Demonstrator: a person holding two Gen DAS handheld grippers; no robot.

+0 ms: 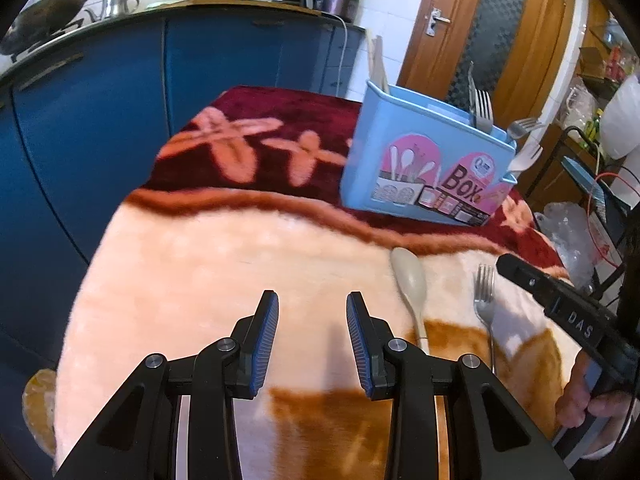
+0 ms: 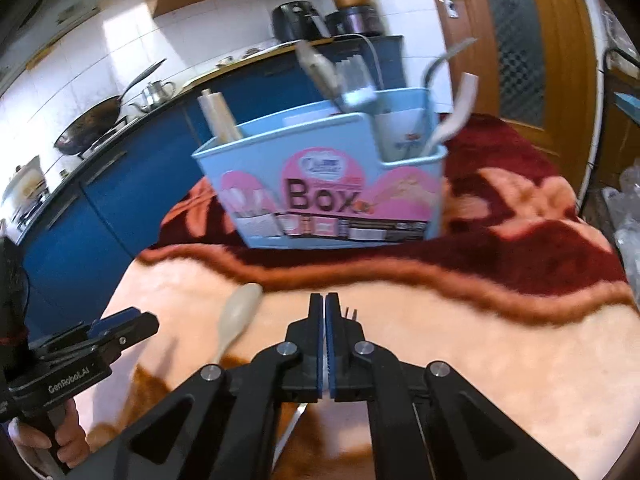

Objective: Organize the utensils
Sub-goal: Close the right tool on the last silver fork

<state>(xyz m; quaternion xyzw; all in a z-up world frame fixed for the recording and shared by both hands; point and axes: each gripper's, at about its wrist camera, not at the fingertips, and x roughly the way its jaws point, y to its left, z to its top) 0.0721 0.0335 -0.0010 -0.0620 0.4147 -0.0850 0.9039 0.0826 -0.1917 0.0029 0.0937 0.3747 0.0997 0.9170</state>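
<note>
Blue kitchen cabinets (image 1: pixel 100 128) and a wooden door (image 1: pixel 480 40) stand behind a table covered with a plush blanket (image 1: pixel 208 264) in cream, maroon and orange. On the maroon far part stands a light blue utensil box (image 1: pixel 404 160) with a pink label. It holds several metal forks (image 1: pixel 482 108) and a white plastic fork (image 1: pixel 526 158) at its right end, and a rolling pin (image 2: pixel 218 114) at its left.

On the cream part lie a beige spoon (image 1: pixel 410 280), bowl toward the box, and just to its right a metal fork (image 1: pixel 485 300), tines toward the box.

The left gripper (image 1: pixel 312 300) hovers over bare blanket left of the spoon, its fingers apart with nothing between them. The right gripper (image 2: pixel 324 300) has its fingers pressed together. The fork's tines show just beside its tip, and whether it pinches the fork cannot be told.
</note>
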